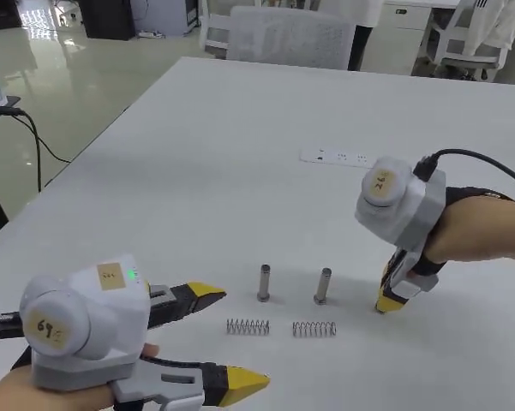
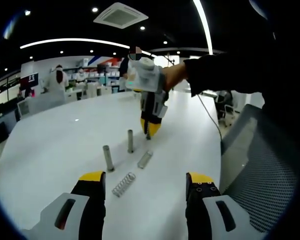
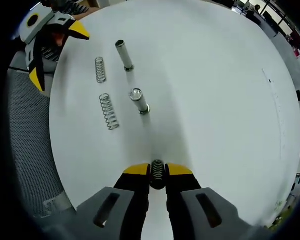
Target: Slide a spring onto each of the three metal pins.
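white table (image 1: pixel 197 154) with a white power strip (image 1: pixel 338 157) lying flat toward its far side, grey mesh-back chair (image 1: pixel 291 38) at the far edge, black cable (image 1: pixel 34 141) trailing over glossy floor (image 1: pixel 77 77) at left, square ceiling vent (image 2: pixel 121 14) and strip lights (image 2: pixel 75 41) overhead

two pins (image 1: pixel 264 282) (image 1: pixel 323 286), three springs (image 1: pixel 248 326) (image 1: pixel 314 329) (image 3: pixel 157 171), two hand-held grippers (image 1: pixel 240 336) (image 1: pixel 387 301)

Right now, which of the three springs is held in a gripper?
The clamped spring in the right gripper; the leftmost spring and middle spring lie loose on the table.
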